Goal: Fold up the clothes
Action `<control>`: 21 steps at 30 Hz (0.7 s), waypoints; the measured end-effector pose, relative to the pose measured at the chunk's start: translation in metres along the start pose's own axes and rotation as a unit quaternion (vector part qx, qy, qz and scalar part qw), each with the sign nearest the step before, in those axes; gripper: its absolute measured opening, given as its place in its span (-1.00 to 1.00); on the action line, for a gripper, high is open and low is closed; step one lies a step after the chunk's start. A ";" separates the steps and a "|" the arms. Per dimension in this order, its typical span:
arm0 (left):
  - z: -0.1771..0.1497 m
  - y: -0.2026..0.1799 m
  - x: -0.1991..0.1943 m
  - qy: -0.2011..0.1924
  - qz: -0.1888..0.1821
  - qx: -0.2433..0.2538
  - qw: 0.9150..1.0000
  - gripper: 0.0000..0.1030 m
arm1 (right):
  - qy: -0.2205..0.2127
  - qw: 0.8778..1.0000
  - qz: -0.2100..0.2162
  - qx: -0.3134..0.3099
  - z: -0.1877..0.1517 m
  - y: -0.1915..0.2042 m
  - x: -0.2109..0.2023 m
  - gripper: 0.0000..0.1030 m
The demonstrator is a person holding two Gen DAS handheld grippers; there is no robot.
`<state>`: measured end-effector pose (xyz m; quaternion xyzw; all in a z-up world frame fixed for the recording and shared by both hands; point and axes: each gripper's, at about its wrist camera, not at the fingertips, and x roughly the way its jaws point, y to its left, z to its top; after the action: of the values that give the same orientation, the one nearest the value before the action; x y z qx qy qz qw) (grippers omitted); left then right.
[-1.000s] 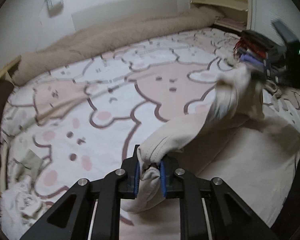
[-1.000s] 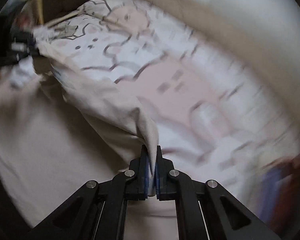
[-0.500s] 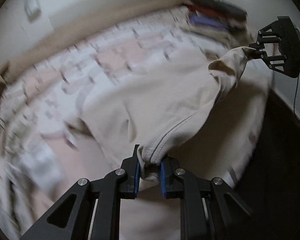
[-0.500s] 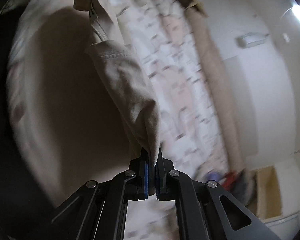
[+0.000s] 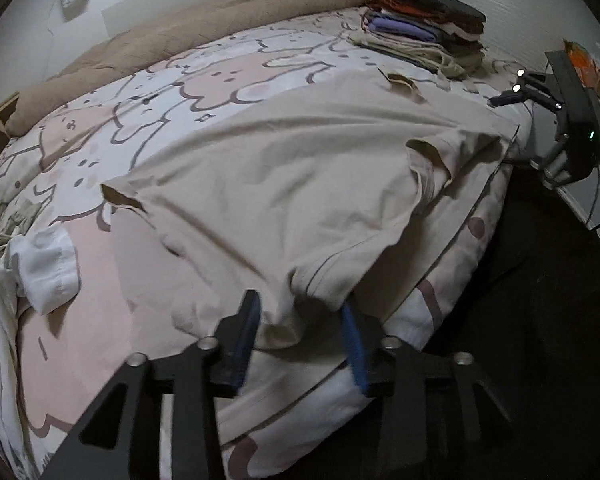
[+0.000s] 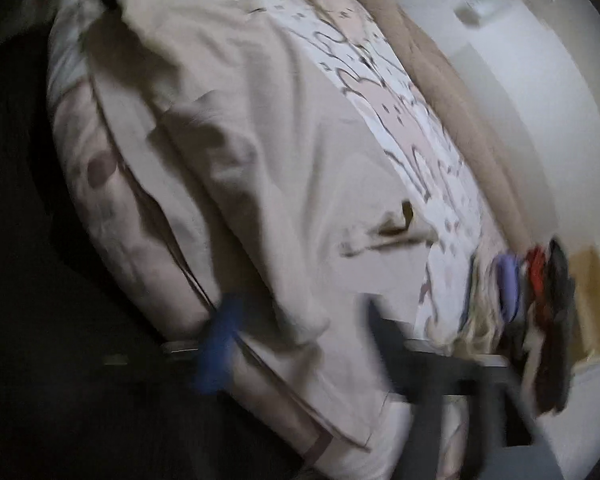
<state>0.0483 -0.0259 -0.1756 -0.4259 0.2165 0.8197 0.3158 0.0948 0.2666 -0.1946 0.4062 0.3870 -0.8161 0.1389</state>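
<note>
1. Now the beige garment [image 5: 284, 168] lies spread over the near side of the bed [image 5: 204, 80], mostly flat, with one sleeve [image 5: 428, 168] bunched near the bed's edge and a hem corner drooping toward the left gripper [image 5: 300, 336].
2. Left gripper: its jaws stand wide apart. The hem hangs in the gap, but neither blue pad looks pressed on it, so I judge it holds nothing.
3. Right gripper [image 5: 500, 100]: in the left wrist view it sits off the far corner of the bed with its jaws parted and nothing between them; its own view is blurred, though the two fingers there look well apart too.
4. Risk, slipping: part of the garment overhangs the bed's edge, so its own weight could drag it toward the floor if it is nudged.
5. Risk, crooked fold: the bunched sleeve and the ripples across the body would get trapped in any crease if not smoothed out.
6. Risk, double grab: the patterned bedcover [image 5: 228, 76] lies directly beneath, and jaws closing low at the hem could pinch cover and cloth together.
7. Risk, neighbours: the folded stack [image 5: 424, 32] sits near the garment's far corner and a white garment [image 5: 44, 264] lies loose at the left, so a wide sweep could topple or snag either.
</note>
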 end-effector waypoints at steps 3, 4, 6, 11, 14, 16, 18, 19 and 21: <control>-0.004 0.002 0.002 0.000 0.004 -0.005 1.000 -0.12 | -0.004 0.998 0.037 0.060 0.005 -0.020 -0.013 0.65; -0.005 0.002 0.004 0.001 0.004 -0.004 1.000 -0.12 | -0.009 0.996 0.052 0.077 0.010 -0.027 -0.017 0.65; -0.006 -0.002 0.009 0.002 0.005 0.007 1.000 -0.12 | -0.020 0.990 0.091 0.105 0.027 -0.031 -0.023 0.65; -0.004 -0.020 0.005 -0.018 0.005 0.096 0.995 -0.12 | -0.025 0.959 0.252 0.128 0.068 -0.051 -0.011 0.17; -0.003 -0.024 0.005 -0.017 0.008 0.130 0.991 -0.12 | 0.002 0.937 0.325 0.131 0.087 -0.063 0.010 0.03; -0.002 -0.022 0.007 -0.012 0.006 0.135 0.991 -0.12 | 0.032 0.923 0.366 0.119 0.093 -0.057 0.024 0.03; -0.002 -0.020 0.010 -0.006 0.006 0.131 0.991 -0.12 | 0.062 0.906 0.405 0.106 0.099 -0.051 0.037 0.03; -0.001 -0.019 0.012 -0.004 0.006 0.130 0.991 -0.12 | 0.077 0.897 0.425 0.100 0.102 -0.049 0.044 0.03; -0.001 -0.018 0.013 0.000 0.008 0.128 0.992 -0.12 | 0.106 0.876 0.463 0.087 0.108 -0.043 0.057 0.03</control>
<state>0.0556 -0.0094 -0.1887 -0.3798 0.3230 0.7878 0.3616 -0.0244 0.2193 -0.1763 0.6336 0.0949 -0.6410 0.4226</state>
